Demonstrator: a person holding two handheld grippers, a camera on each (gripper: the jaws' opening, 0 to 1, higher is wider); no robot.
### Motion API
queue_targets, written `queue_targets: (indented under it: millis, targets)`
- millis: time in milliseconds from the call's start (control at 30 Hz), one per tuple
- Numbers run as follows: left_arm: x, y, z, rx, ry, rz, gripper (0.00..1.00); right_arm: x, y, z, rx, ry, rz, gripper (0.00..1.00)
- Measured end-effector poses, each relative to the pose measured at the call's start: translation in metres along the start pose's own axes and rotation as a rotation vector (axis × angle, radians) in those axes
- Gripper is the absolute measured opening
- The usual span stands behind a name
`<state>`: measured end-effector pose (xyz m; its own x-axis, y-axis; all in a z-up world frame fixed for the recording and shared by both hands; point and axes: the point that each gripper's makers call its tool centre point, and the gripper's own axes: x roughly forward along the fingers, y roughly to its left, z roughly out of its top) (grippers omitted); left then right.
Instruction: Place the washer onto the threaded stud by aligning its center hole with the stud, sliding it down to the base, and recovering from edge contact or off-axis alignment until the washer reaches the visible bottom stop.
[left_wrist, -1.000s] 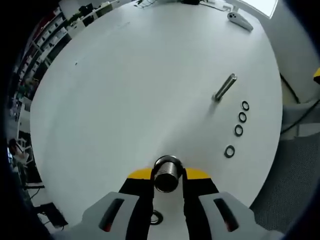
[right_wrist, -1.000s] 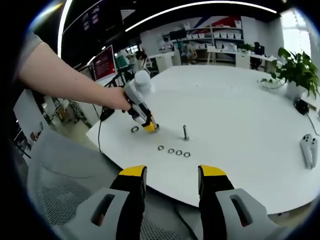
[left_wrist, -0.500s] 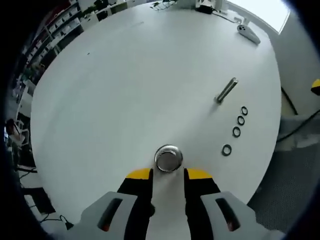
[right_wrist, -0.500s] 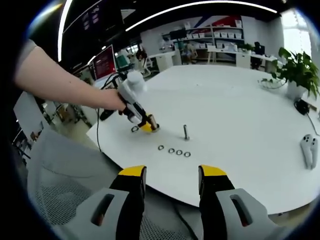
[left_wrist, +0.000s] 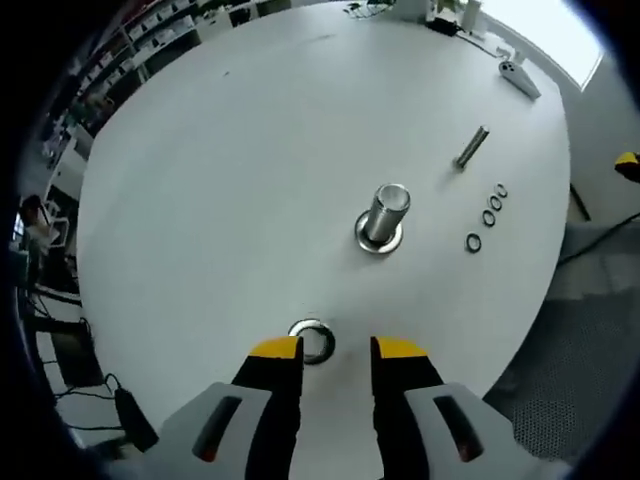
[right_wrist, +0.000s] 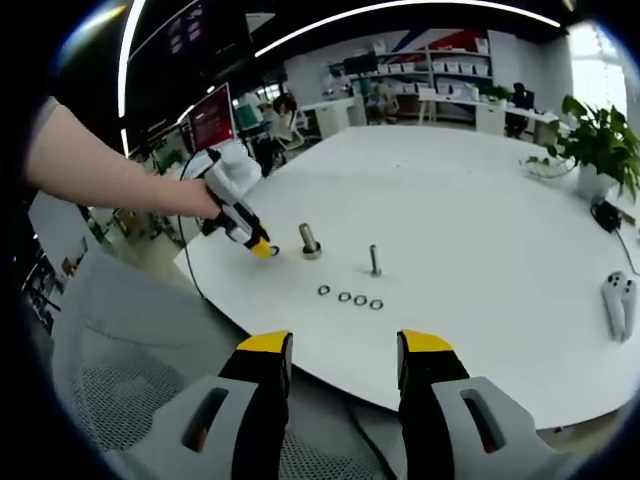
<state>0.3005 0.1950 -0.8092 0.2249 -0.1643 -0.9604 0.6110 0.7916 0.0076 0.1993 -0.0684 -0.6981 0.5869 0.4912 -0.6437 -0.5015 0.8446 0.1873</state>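
1. White round table (left_wrist: 230, 150) in an open office; shelving, desks and a potted plant (right_wrist: 598, 140) at the far side in the right gripper view.
2. Left gripper (left_wrist: 336, 350), left gripper view: yellow-tipped jaws parted, gripping nothing, poised over the near table edge.
3. Large washer (left_wrist: 312, 340) lying flat on the table just ahead of, and between, those jaw tips; contact with them cannot be judged.
4. Thick steel stud (left_wrist: 386, 214) farther in, upright on a round flanged base, well apart from the large washer and bare of any washer.
5. Four small dark rings (left_wrist: 487, 218) in a short row to the right of the thick stud, flat on the table.
6. Slim bolt (left_wrist: 471, 147) beyond the rings, standing on its head.
7. White controller (left_wrist: 523, 78) near the far table edge.
8. Right gripper (right_wrist: 340, 352), right gripper view: jaws spread, nothing between them, held off the near table edge above a grey mesh chair (right_wrist: 110, 370).
9. Same view, farther: a person's bare forearm (right_wrist: 110, 175) holding the left gripper, its yellow tips low at the table beside the thick stud; the slim bolt and row of rings to the right.
10. Red-lit monitor (right_wrist: 210, 117) behind the forearm; writing on it too small to read.
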Motion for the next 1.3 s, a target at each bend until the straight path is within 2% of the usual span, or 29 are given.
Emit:
queue_targets:
  millis: [133, 267, 367, 400, 533, 700, 767, 833, 867, 900, 1100, 1300]
  targets:
    - [-0.001, 0.001, -0.012, -0.008, 0.014, 0.005, 0.29, 0.000, 0.000, -0.001, 0.001, 0.002, 0.001, 0.44]
    - [0.003, 0.005, -0.012, -0.034, 0.008, 0.002, 0.31, 0.001, 0.001, -0.002, -0.007, 0.011, 0.005, 0.44]
    - [0.008, 0.002, -0.007, -0.129, -0.034, -0.011, 0.33, 0.001, 0.001, -0.003, -0.007, 0.015, 0.005, 0.44]
    - [0.009, 0.001, -0.008, -0.136, -0.035, -0.009, 0.33, 0.001, 0.001, -0.003, -0.007, 0.016, 0.005, 0.44]
    - [0.019, 0.009, -0.011, -0.105, -0.011, 0.012, 0.32, 0.001, 0.001, -0.004, -0.016, 0.027, 0.006, 0.44]
    - [0.019, 0.017, 0.003, -0.168, -0.041, -0.011, 0.28, 0.001, 0.000, -0.003, -0.008, 0.022, 0.001, 0.44]
    - [0.021, 0.015, 0.004, -0.150, -0.035, -0.010, 0.28, 0.001, 0.000, -0.003, -0.010, 0.020, 0.000, 0.43]
    - [0.023, 0.017, 0.001, -0.001, -0.001, 0.035, 0.27, 0.001, 0.000, -0.003, -0.011, 0.021, 0.001, 0.43]
    - [0.023, 0.009, 0.006, 0.025, -0.029, -0.003, 0.23, 0.001, 0.000, -0.003, -0.015, 0.022, -0.001, 0.43]
    - [0.023, 0.010, 0.005, 0.001, -0.024, 0.001, 0.22, 0.001, -0.001, -0.003, -0.020, 0.024, -0.005, 0.43]
    - [0.025, 0.012, 0.004, -0.016, 0.011, -0.005, 0.21, 0.001, -0.001, -0.002, -0.017, 0.018, -0.007, 0.43]
    - [0.022, -0.004, -0.001, 0.034, 0.059, -0.018, 0.21, 0.002, 0.000, -0.003, -0.025, 0.025, 0.000, 0.43]
